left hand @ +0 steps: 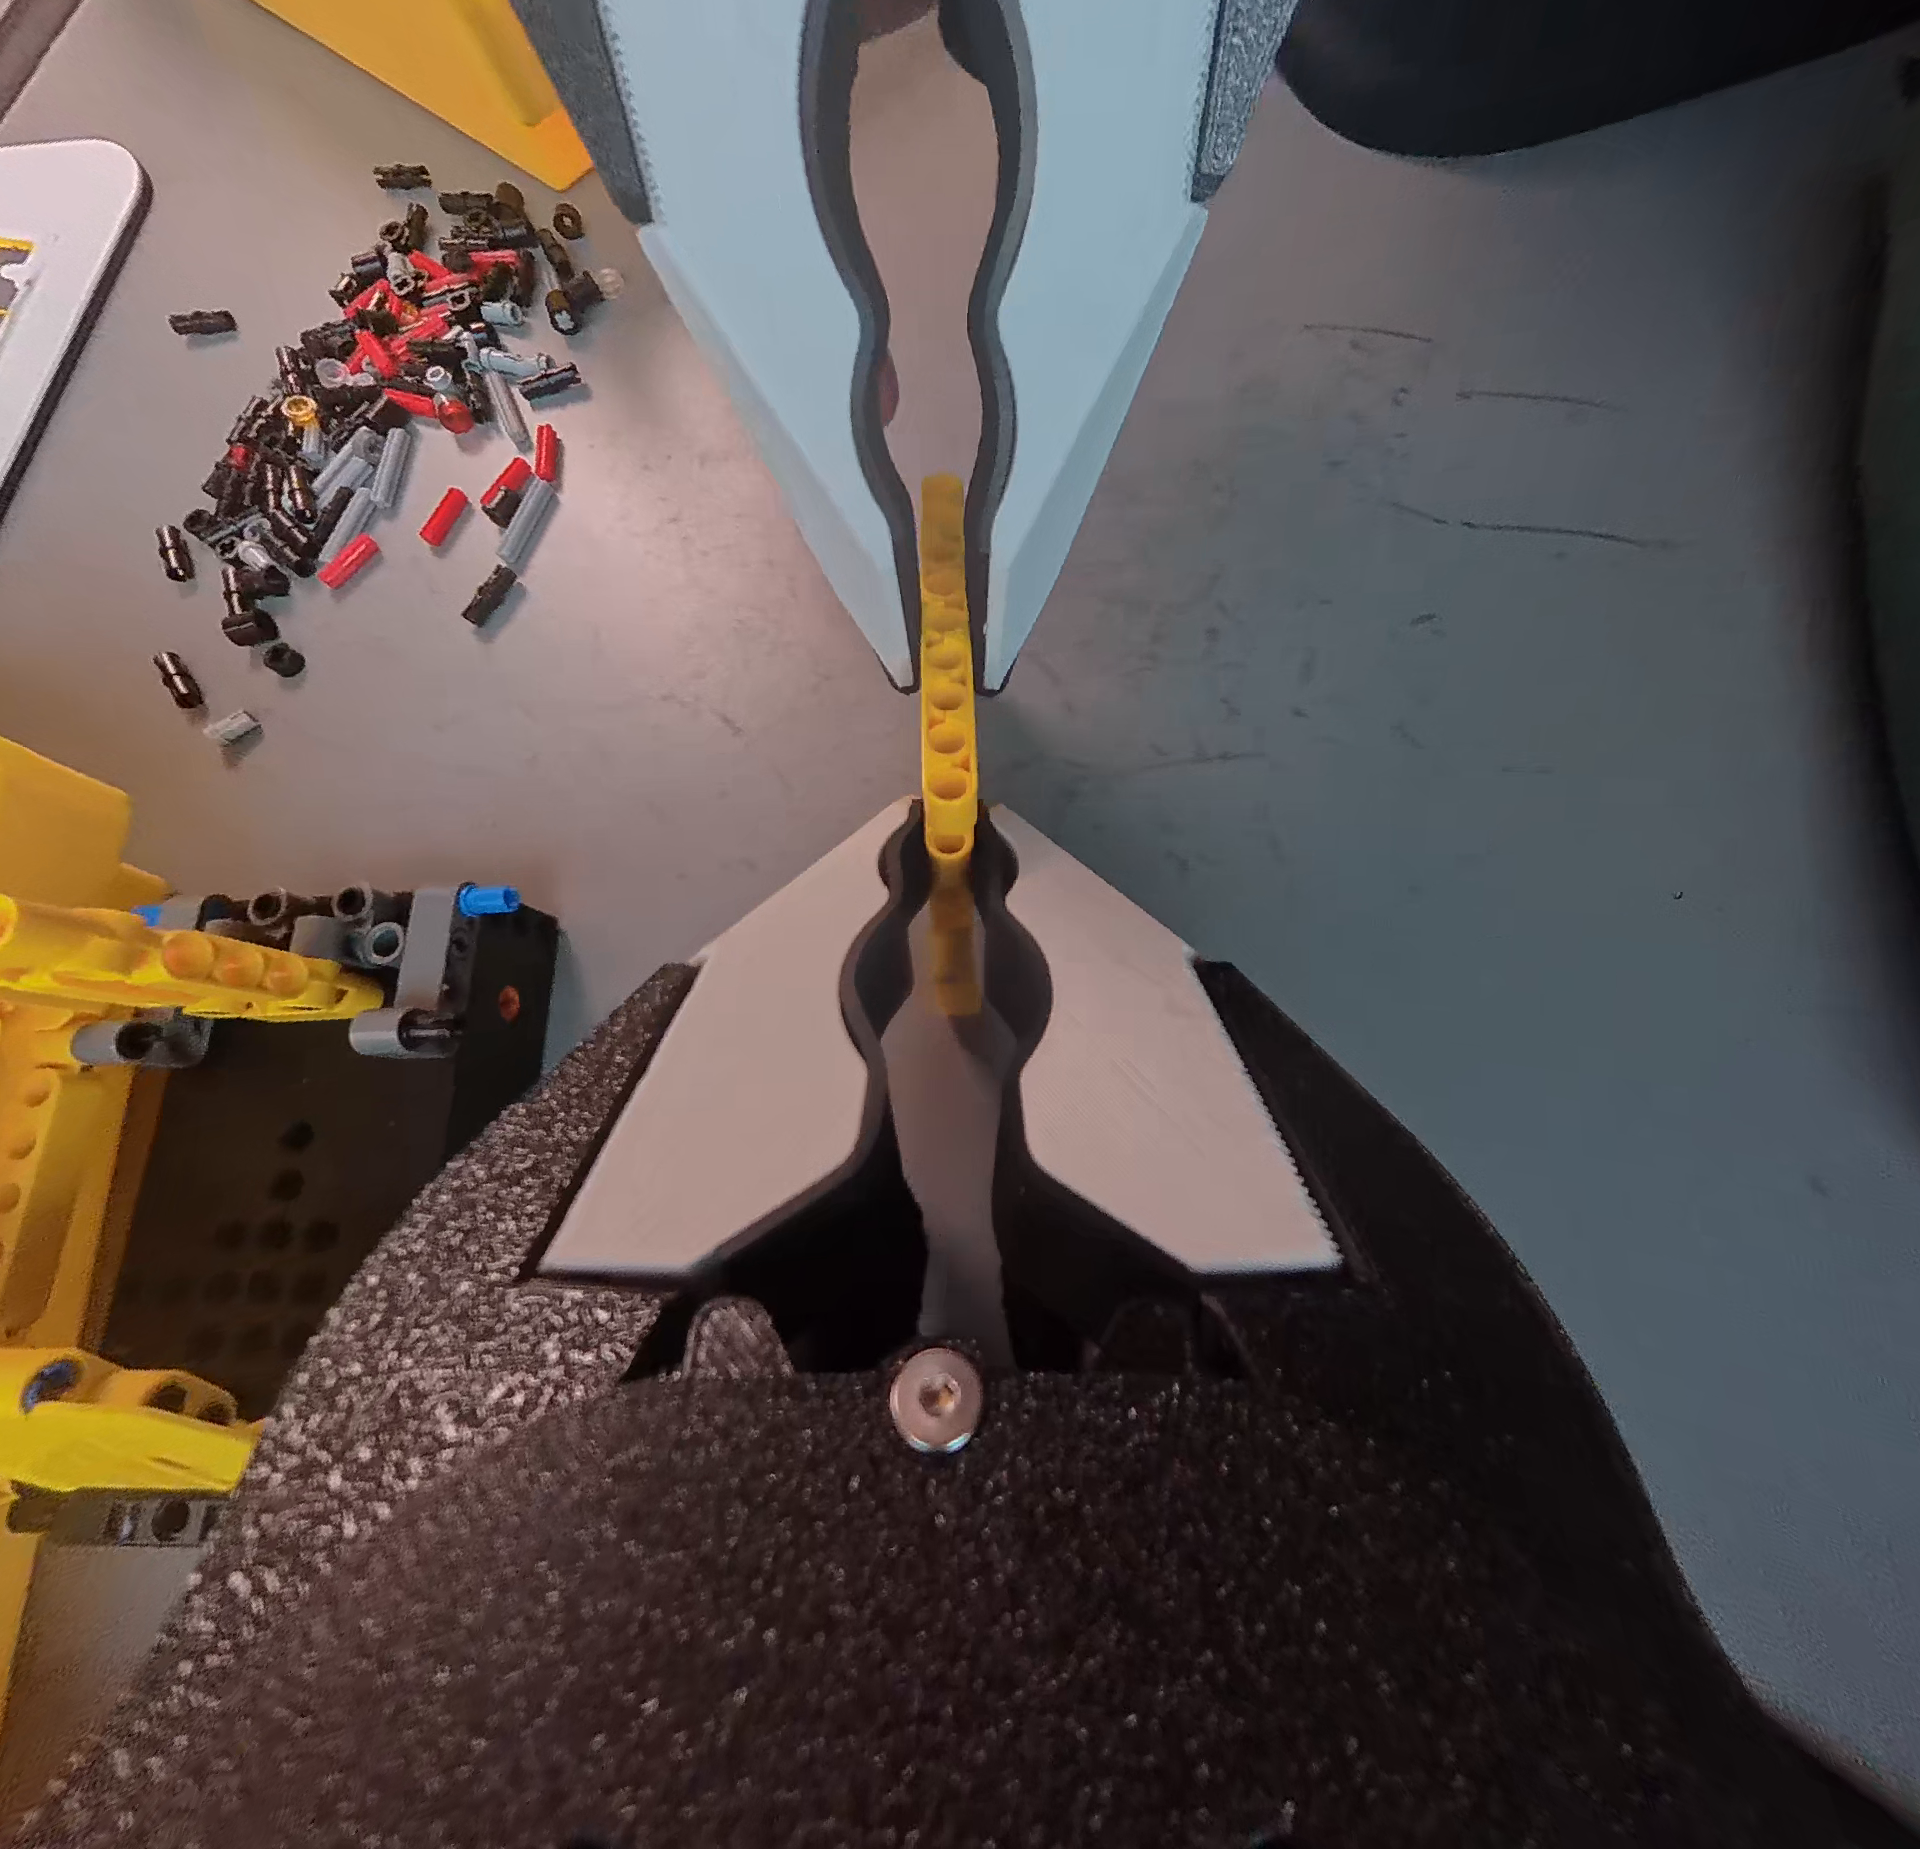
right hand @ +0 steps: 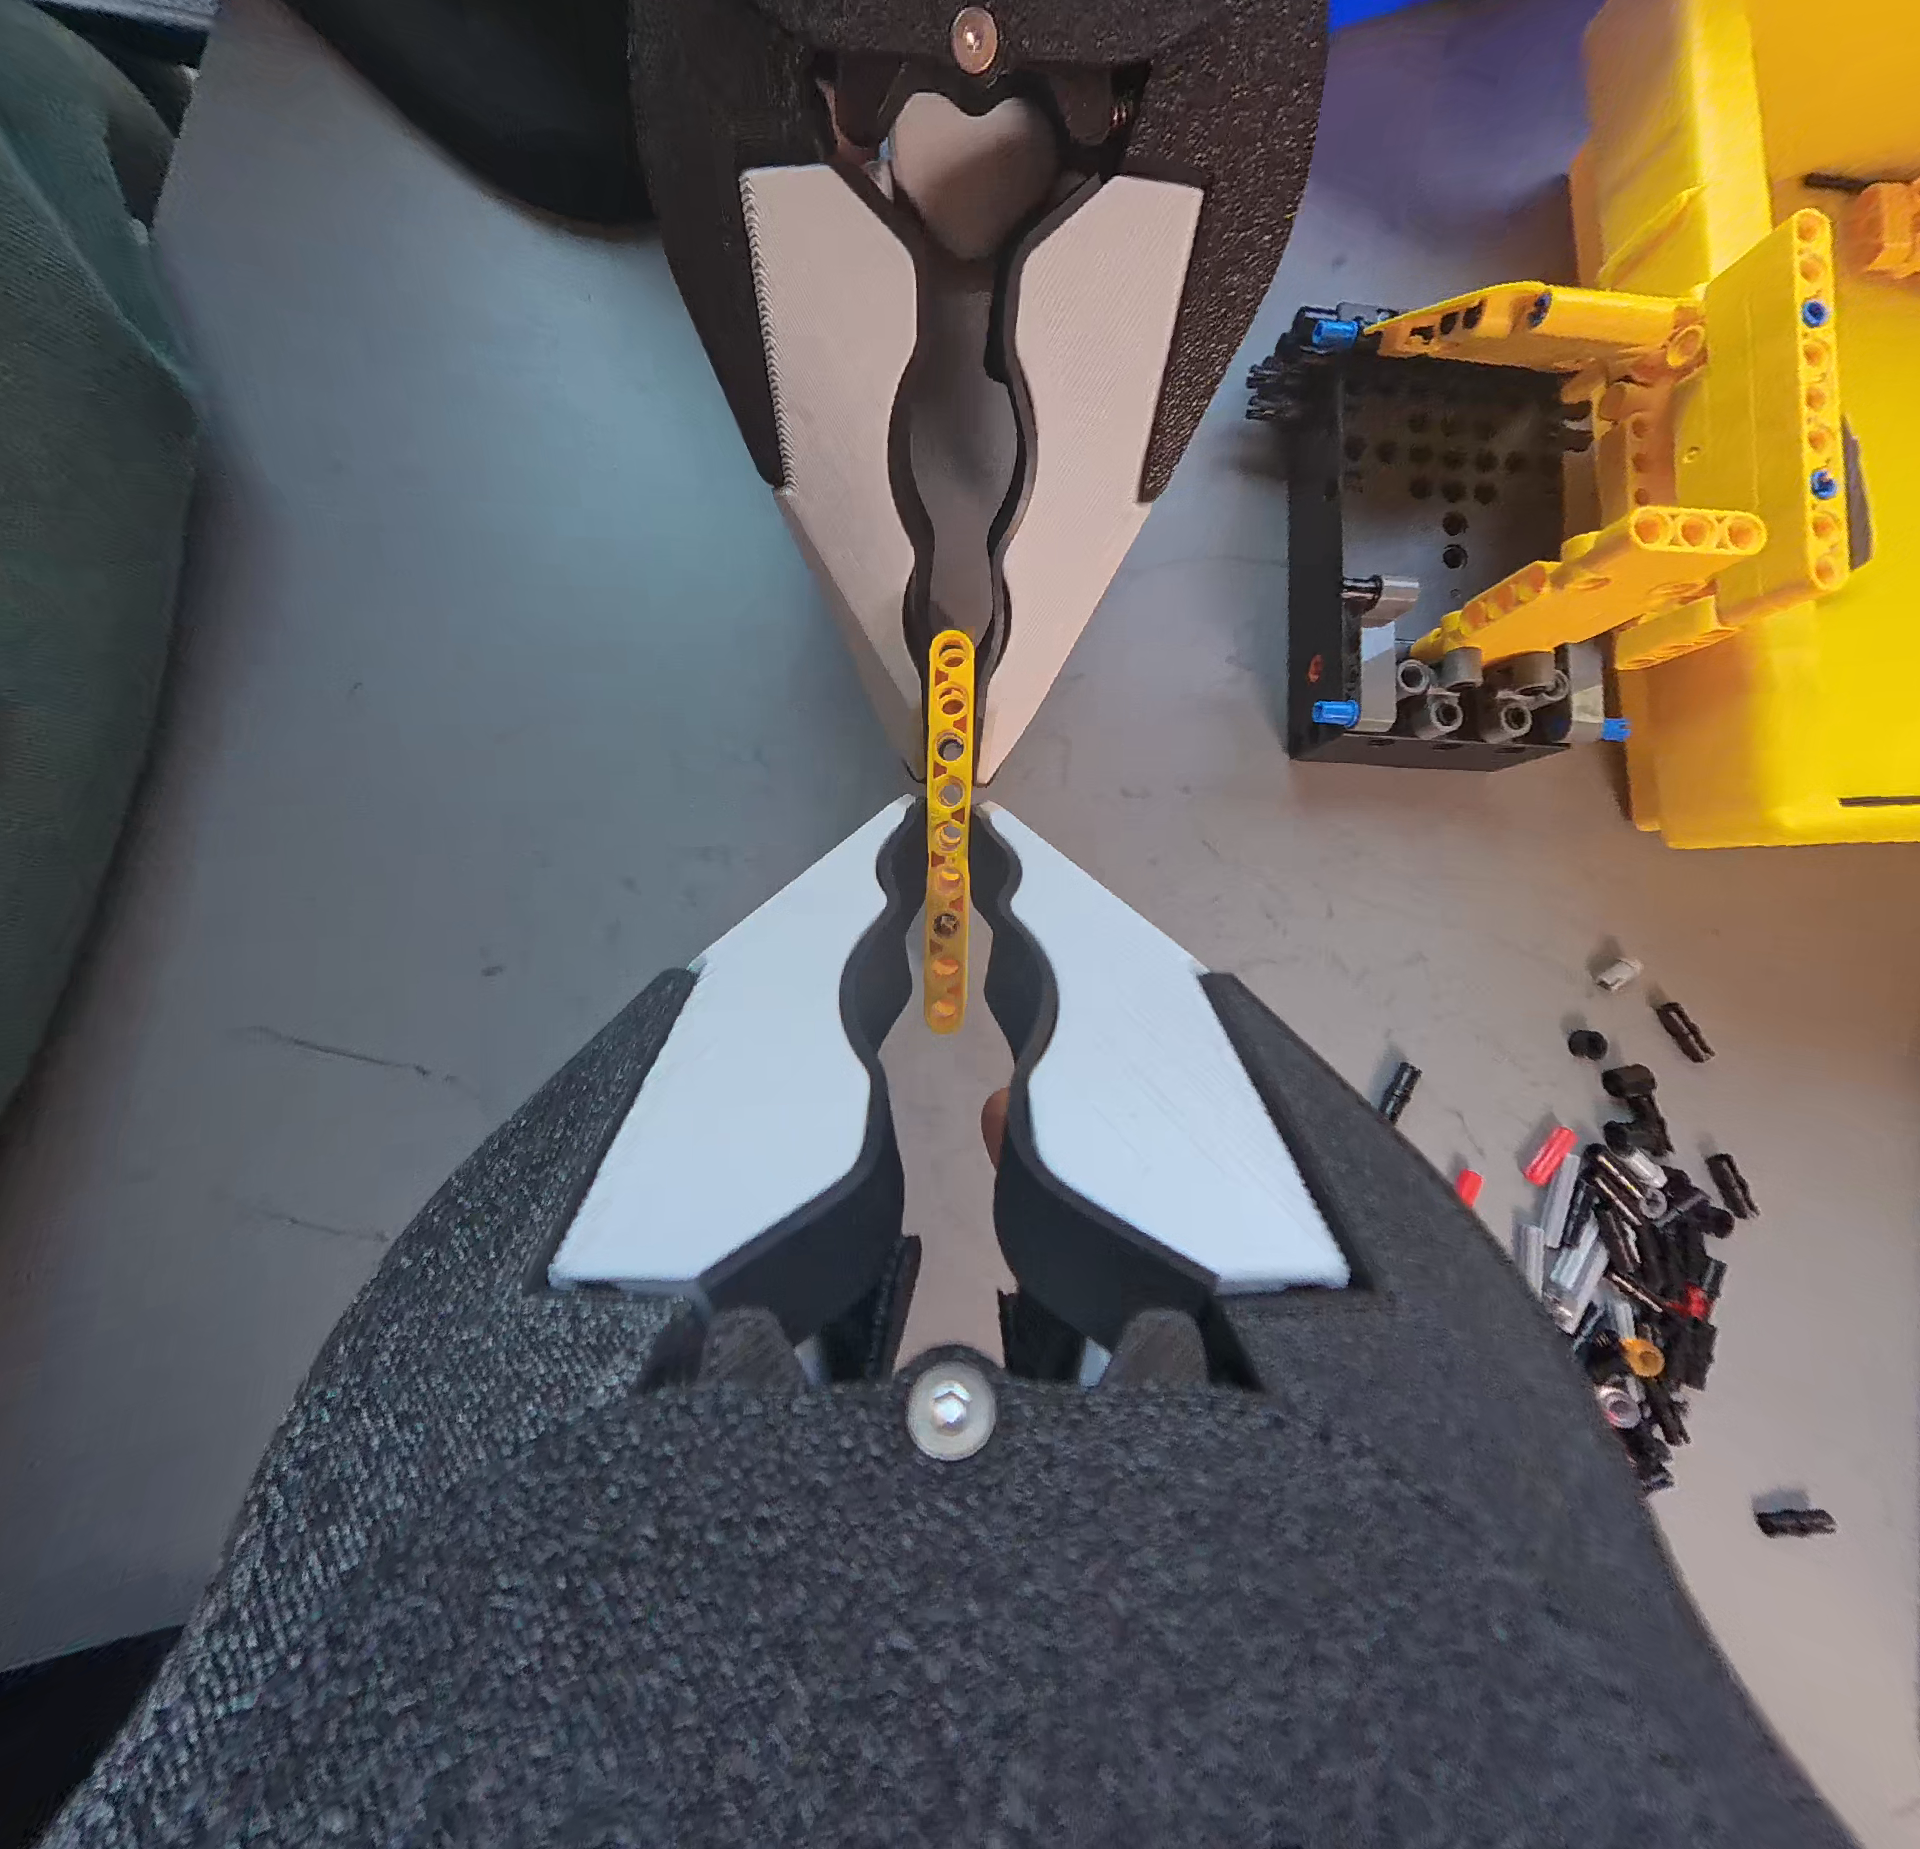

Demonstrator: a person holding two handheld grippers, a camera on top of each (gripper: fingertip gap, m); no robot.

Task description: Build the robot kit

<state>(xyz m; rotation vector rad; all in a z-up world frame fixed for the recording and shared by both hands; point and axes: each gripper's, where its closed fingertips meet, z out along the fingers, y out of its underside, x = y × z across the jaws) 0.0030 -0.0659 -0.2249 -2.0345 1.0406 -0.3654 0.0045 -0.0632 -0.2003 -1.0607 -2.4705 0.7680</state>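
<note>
A thin yellow beam with a row of holes is held edge-up above the grey table. My left gripper is shut on one end of it. My right gripper faces it from the far side, tips almost touching, and is shut on the other end. In the right wrist view the same beam runs between my right gripper at the bottom and my left gripper at the top.
A pile of small black, red and grey pins lies on the table. A partly built yellow and black model stands beside a yellow box. A white flat device lies at the left edge. Left and right tips are no more than a few centimetres apart.
</note>
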